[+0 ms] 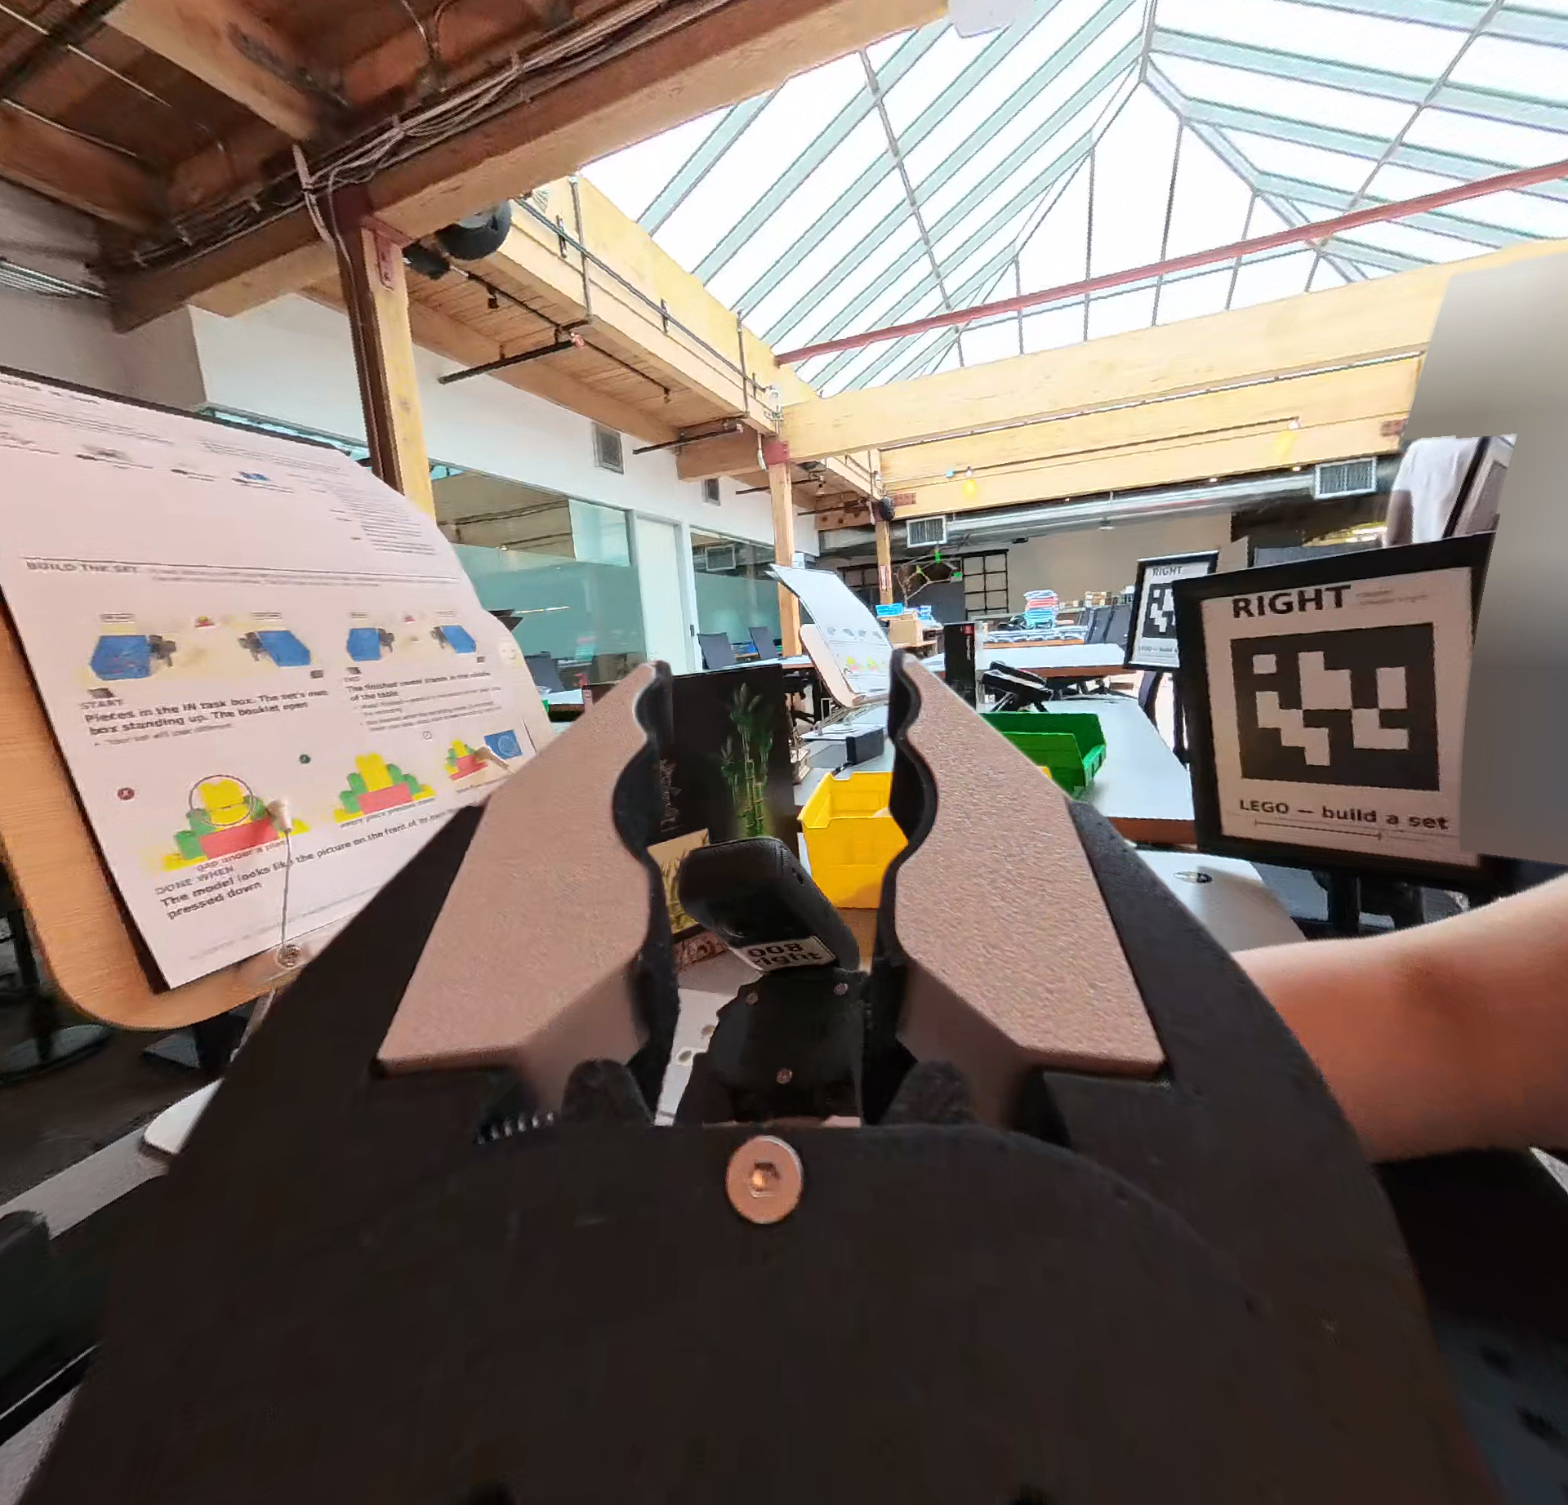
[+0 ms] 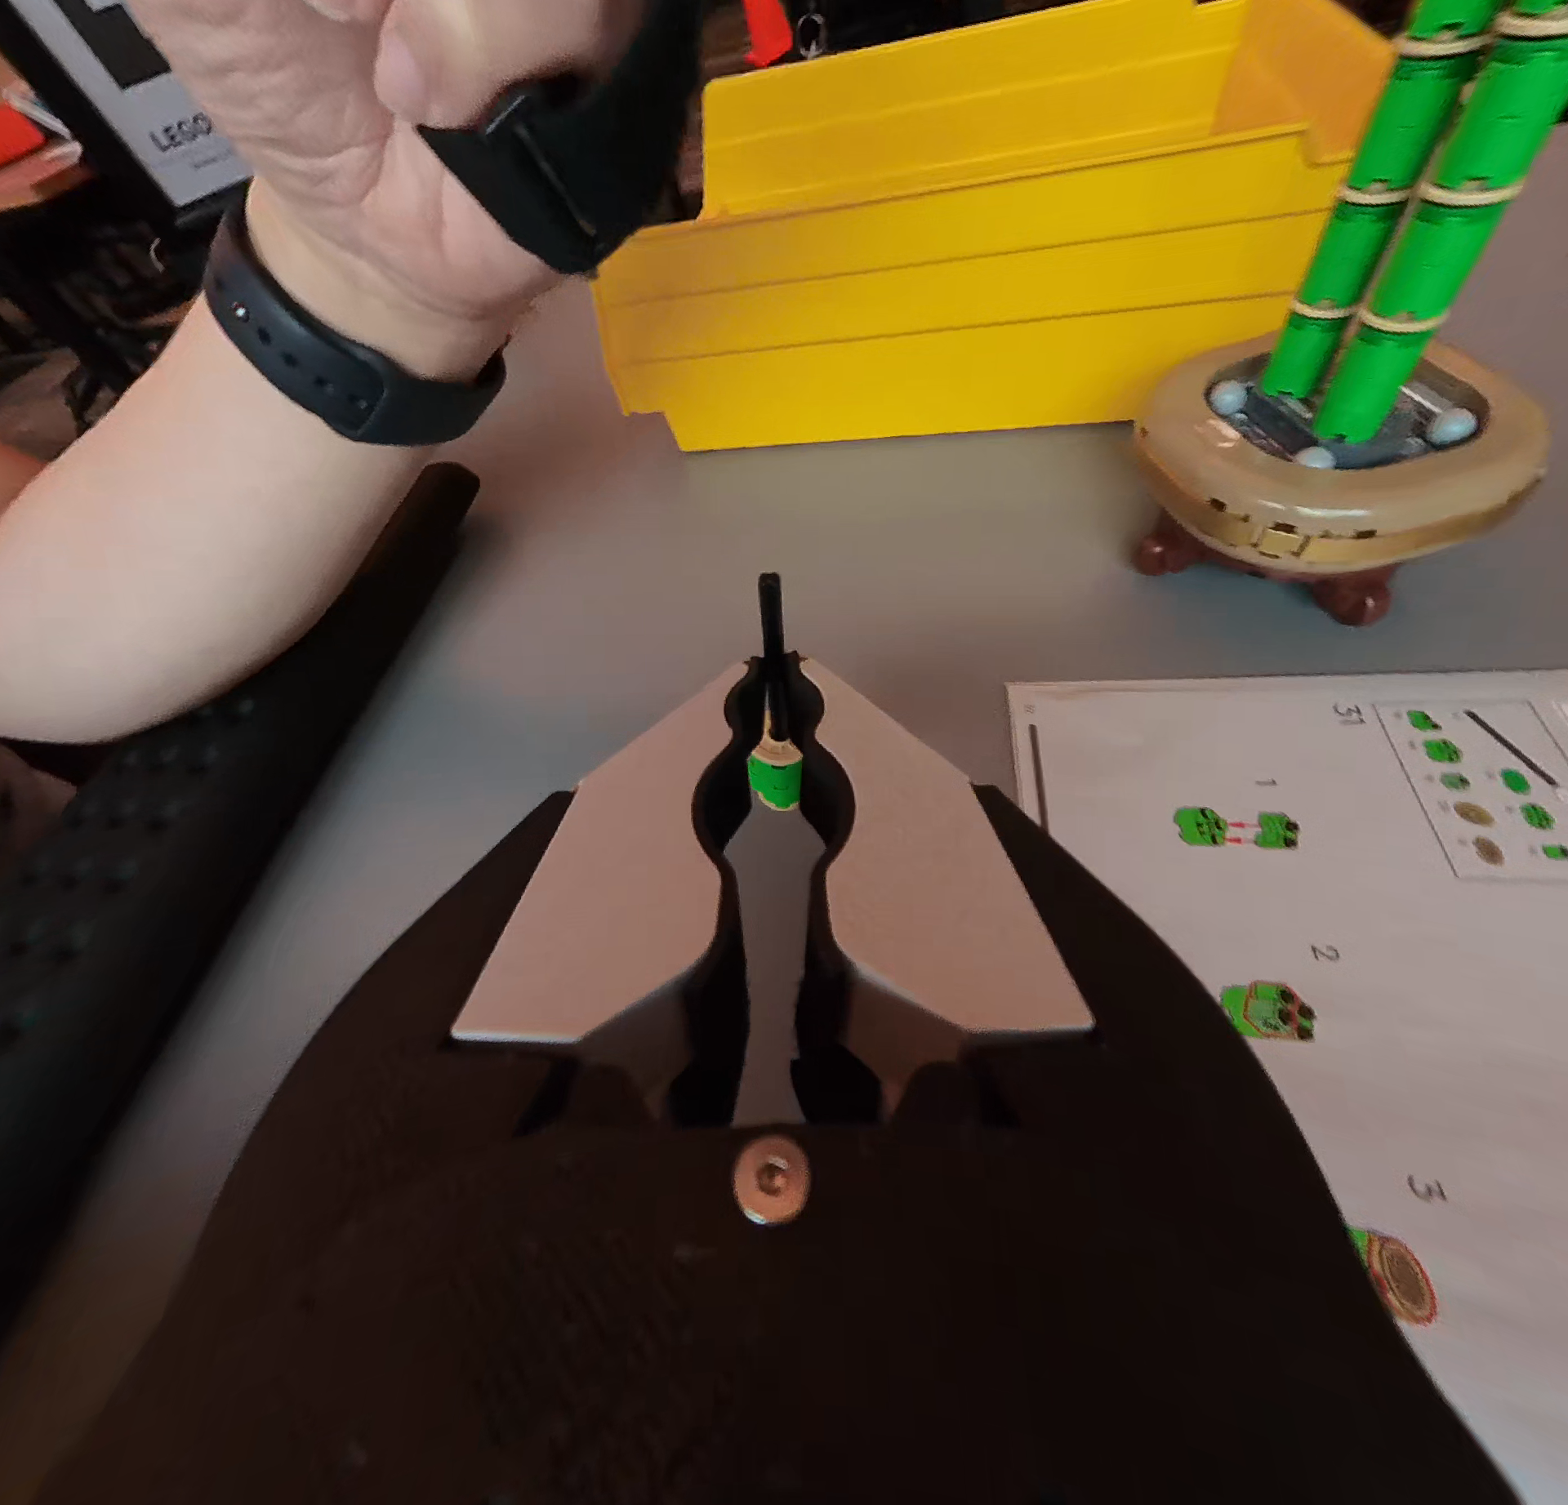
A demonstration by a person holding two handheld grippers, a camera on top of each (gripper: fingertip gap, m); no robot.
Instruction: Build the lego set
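a grey counter (image 2: 848,531) under a glass skylight carries a long yellow plastic bin (image 2: 976,276), an open instruction booklet (image 2: 1273,913) and a part-built green bamboo lego model in a tan round pot (image 2: 1341,455). the right claw (image 2: 770,668) is clenched on a thin black rod carrying a small green cylinder piece (image 2: 774,773), held above the counter near the booklet. the left claw (image 1: 776,692) is released, pointing up toward the room, with nothing between its fingers.
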